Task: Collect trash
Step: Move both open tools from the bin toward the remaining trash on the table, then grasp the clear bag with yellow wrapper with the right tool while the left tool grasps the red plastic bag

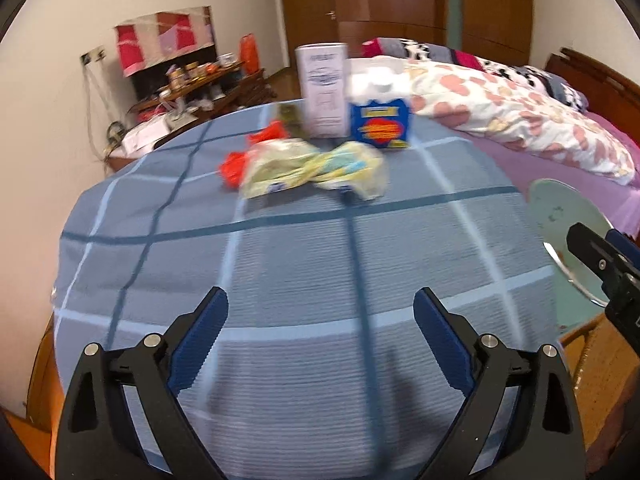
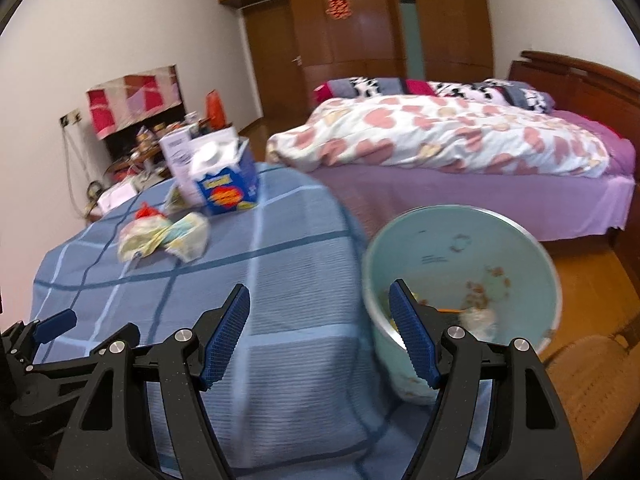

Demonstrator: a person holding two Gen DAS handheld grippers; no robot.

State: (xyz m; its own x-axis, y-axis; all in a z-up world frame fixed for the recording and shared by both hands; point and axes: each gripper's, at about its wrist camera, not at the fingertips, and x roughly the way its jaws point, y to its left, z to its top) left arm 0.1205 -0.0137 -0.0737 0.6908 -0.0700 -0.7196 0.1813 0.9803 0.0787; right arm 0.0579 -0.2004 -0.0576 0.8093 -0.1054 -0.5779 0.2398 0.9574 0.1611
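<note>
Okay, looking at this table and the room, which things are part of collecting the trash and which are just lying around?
Part of the job:
- crumpled yellowish wrapper
- red plastic scrap
- blue carton
- white box
- pale green bin, some scraps already inside
- left tongs and right tongs, both open and empty

Just lying about:
- bed with heart-print duvet
- cluttered side table
- wooden wardrobe

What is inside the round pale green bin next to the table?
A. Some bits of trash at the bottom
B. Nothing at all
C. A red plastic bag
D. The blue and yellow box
A. The right wrist view looks down into the round pale green bin and shows a few crumpled scraps lying at its bottom, while the blue and yellow box and the red plastic bag sit on the blue checked tablecloth.
</note>
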